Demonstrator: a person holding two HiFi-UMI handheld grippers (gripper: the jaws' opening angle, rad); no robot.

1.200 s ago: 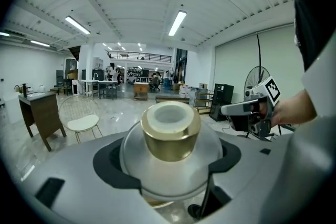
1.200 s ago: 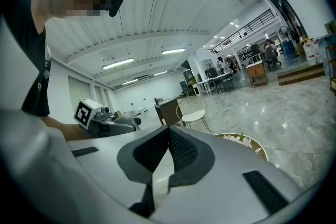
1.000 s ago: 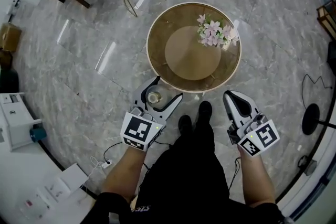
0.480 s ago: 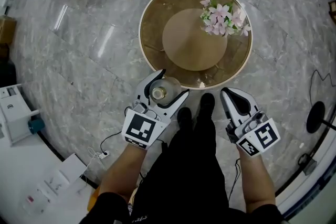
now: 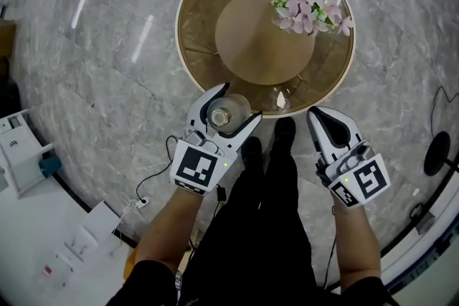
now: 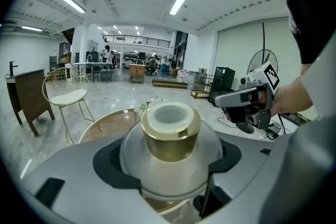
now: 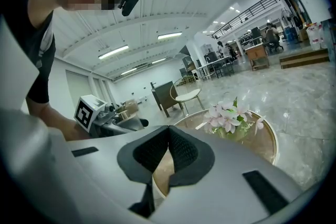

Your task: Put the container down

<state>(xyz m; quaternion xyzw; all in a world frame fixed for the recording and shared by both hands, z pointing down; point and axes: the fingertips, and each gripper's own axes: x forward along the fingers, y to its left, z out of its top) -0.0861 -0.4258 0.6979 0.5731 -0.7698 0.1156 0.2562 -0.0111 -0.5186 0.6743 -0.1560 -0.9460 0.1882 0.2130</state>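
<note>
The left gripper (image 5: 231,105) pinches the container (image 6: 167,136) (round, gold neck) over the table (image 5: 188,46) edge at 7 o'clock — move it further in, lower it slowly, then let go. The right gripper (image 5: 321,120) has its jaws pressed together, empty.

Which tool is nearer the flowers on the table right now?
Right. The right tool, shut and empty, hangs off the near rim of the table, almost directly below the flowers in the head view. The left tool, gripping the container, sits farther left along that rim.
</note>
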